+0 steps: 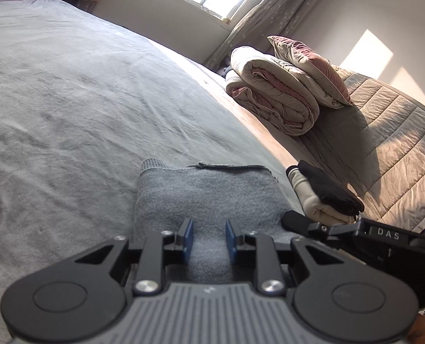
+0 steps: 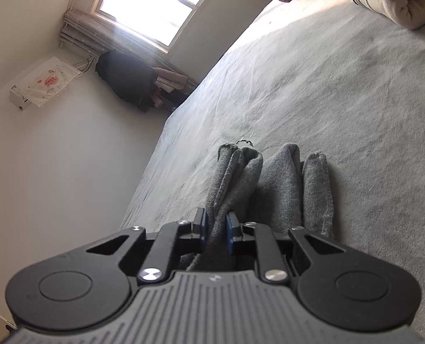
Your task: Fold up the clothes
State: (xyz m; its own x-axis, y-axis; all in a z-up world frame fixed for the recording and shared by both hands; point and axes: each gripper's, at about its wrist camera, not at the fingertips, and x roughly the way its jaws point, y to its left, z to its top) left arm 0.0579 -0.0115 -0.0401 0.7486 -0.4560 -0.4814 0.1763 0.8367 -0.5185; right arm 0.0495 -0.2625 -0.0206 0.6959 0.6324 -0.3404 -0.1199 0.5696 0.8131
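A folded grey knit garment (image 1: 206,189) lies on the grey bed sheet (image 1: 69,100). My left gripper (image 1: 209,238) sits low at the garment's near edge. Its blue pads stand a little apart with the cloth running between them, and I see no pinch. In the right wrist view the same garment (image 2: 284,183) shows as several upright folds. My right gripper (image 2: 216,228) is shut on the leftmost bunch of folds. The right gripper's black body (image 1: 384,238) shows at the right edge of the left wrist view, beside the garment.
A stack of folded clothes (image 1: 321,197), cream with a black piece on top, sits just right of the garment. Farther back lie a rolled quilt (image 1: 272,97) and a pillow (image 1: 312,66). The bed's edge (image 2: 155,166) drops toward a white wall on the left.
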